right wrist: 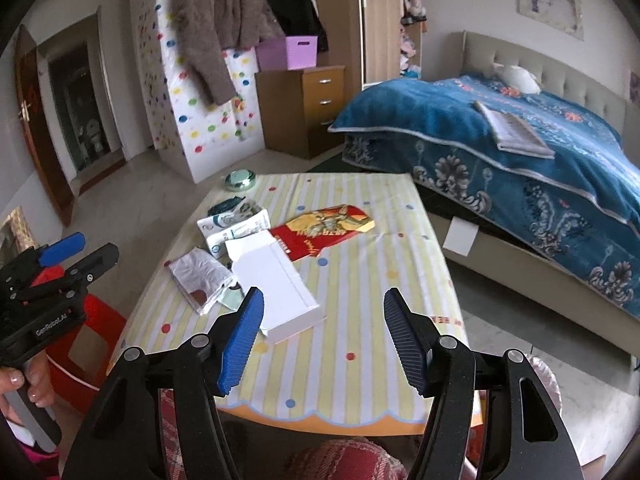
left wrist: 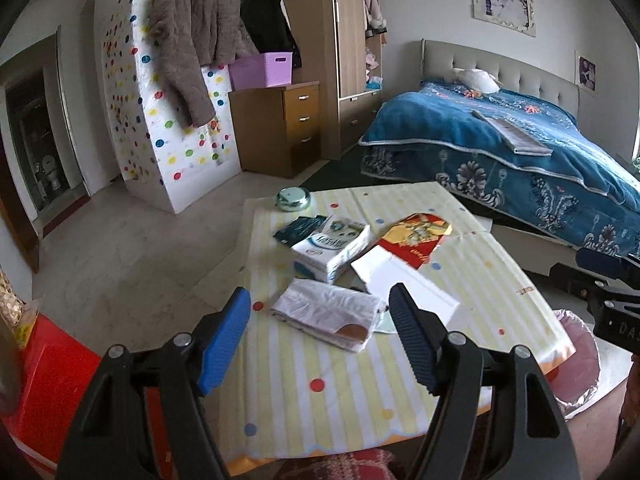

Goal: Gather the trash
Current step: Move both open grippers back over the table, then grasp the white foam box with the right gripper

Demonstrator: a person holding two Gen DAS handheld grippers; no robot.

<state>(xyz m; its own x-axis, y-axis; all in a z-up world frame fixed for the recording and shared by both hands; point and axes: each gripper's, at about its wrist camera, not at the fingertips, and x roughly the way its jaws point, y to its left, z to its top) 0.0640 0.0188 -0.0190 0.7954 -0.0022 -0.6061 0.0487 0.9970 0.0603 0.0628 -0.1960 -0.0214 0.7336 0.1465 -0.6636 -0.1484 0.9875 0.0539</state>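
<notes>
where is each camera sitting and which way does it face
Left wrist: sits on the left gripper, looking forward and down over the table toward the bed; its own open fingers show, with the right gripper at the right edge.
Right wrist: sits on the right gripper, facing the same way; its open fingers show, plus the left gripper and a hand at the left edge.
Shared: table, white box, crumpled wrapper, red packet, bed.
</notes>
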